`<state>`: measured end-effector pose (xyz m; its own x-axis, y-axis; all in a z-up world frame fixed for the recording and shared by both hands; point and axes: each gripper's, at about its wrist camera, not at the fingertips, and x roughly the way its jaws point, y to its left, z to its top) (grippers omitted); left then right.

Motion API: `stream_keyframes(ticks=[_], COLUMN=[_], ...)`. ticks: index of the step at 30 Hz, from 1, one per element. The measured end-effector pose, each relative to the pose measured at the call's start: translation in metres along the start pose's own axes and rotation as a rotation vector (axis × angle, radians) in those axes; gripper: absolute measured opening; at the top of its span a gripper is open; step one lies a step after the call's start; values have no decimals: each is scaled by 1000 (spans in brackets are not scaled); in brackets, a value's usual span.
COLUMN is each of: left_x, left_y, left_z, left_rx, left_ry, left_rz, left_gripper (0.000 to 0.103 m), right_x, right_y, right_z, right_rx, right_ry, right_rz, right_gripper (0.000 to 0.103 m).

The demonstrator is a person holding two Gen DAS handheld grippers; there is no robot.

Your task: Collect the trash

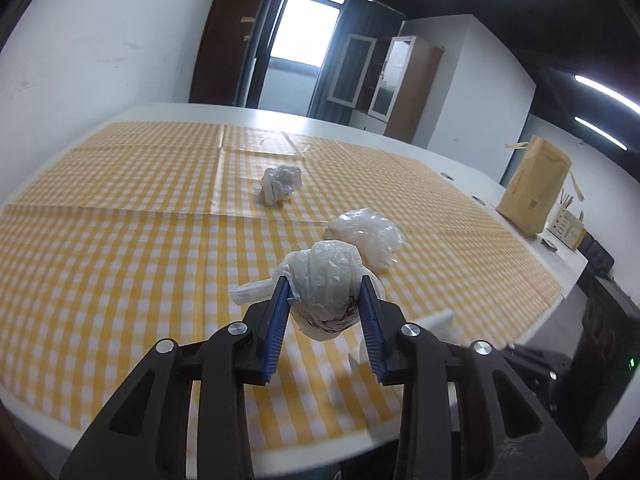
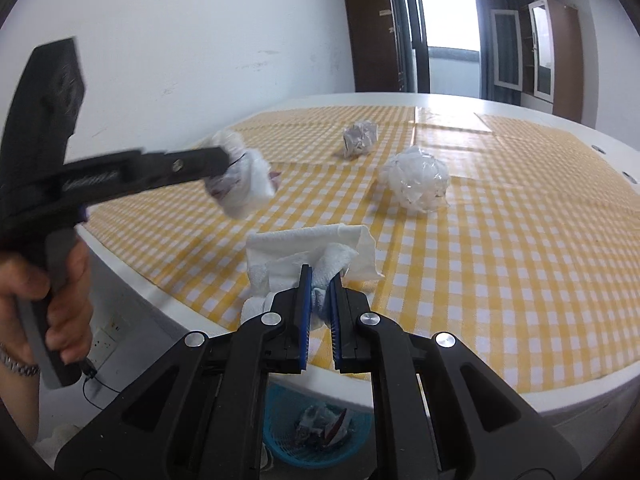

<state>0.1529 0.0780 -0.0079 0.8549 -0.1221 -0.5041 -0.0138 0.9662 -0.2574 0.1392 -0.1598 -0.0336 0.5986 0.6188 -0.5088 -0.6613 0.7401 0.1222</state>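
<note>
Left hand-held gripper clamping plastic wad, right hand-held gripper pinching paper towel, blue basket below

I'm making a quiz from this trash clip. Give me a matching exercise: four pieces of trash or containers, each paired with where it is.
1. paper towel
2. plastic-wrapped ball
3. crumpled clear plastic
4. blue basket

A. lying free on the checked cloth
B. on the floor below the table edge
C. clamped in the right claw
D. clamped in the left claw

Pairs: 1-C, 2-D, 3-A, 4-B
</note>
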Motion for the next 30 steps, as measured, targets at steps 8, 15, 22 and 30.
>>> stream_keyframes(ticks=[8, 15, 22, 30], left_x=[-42, -73, -98, -112], left_y=[-4, -8, -21, -28], left_z=[-31, -59, -78, -105], left_rx=[-31, -36, -3, 7], left_ry=[-8, -21, -23, -2], left_rz=[-24, -22, -30, -47], left_gripper=[34, 35, 35, 35], right_x=[-30, -49, -69, -82], right_y=[3, 10, 23, 30], right_z=[-16, -33, -55, -79], right_rx=[45, 29, 10, 6], right_ry=[-35, -19, -9, 15], right_rz=[45, 20, 10, 14], right_gripper=[7, 7, 7, 7])
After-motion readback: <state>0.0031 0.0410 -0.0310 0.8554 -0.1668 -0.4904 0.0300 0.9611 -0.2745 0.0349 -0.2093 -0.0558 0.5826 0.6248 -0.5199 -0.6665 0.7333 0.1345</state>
